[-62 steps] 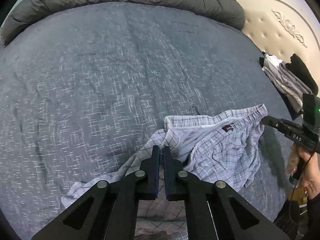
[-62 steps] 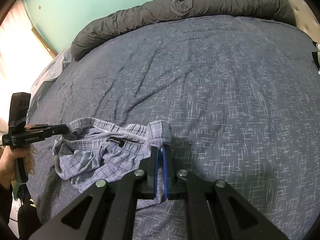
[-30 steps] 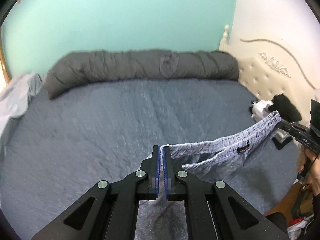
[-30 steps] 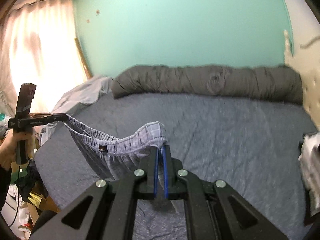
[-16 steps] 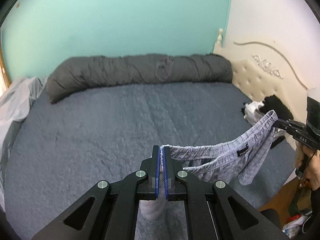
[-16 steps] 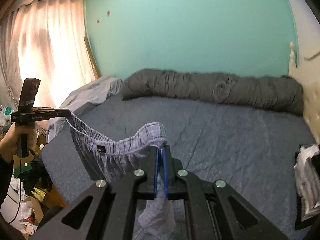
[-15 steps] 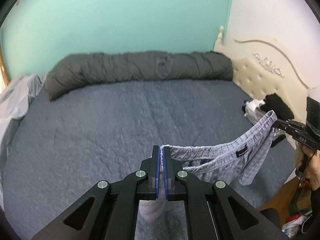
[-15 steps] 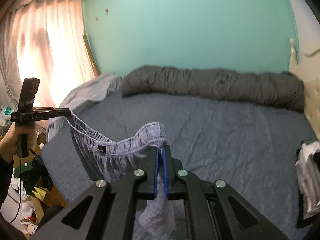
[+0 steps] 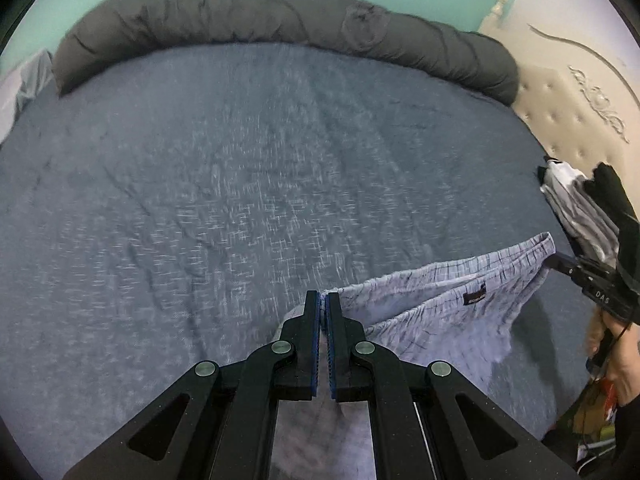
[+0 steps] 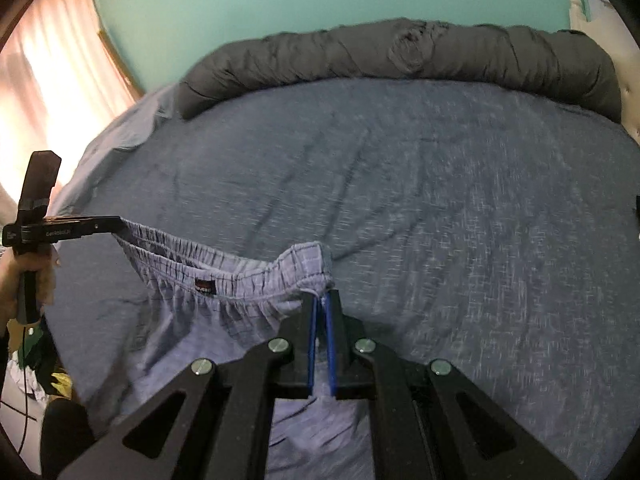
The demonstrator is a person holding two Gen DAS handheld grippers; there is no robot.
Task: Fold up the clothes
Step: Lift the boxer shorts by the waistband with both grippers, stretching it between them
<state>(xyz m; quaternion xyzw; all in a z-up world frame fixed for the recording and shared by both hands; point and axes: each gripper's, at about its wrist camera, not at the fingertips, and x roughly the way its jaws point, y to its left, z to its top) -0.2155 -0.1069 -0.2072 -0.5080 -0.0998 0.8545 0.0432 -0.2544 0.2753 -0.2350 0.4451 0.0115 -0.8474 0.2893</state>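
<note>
both grippers clamped on the pale blue checked cotton shorts (image 9: pixel 440 312), waistband stretched between them.
left gripper (image 9: pixel 323 300) pinches one end, right gripper (image 10: pixel 319 300) the other, over the blue-grey speckled bedspread (image 9: pixel 240 200); rolled dark grey duvet (image 9: pixel 280 20) at 12 o'clock, folded clothes pile (image 9: pixel 576 204) at 3.

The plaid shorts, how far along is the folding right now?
Done: a stack of folded clothes sits by the headboard. In hand: the plaid shorts hang unfolded, stretched by the waistband between the left gripper and the right gripper, both with jaws shut on a waistband corner, over the blue bedspread. Left: lay them flat, fold them, probably add them to the stack.
</note>
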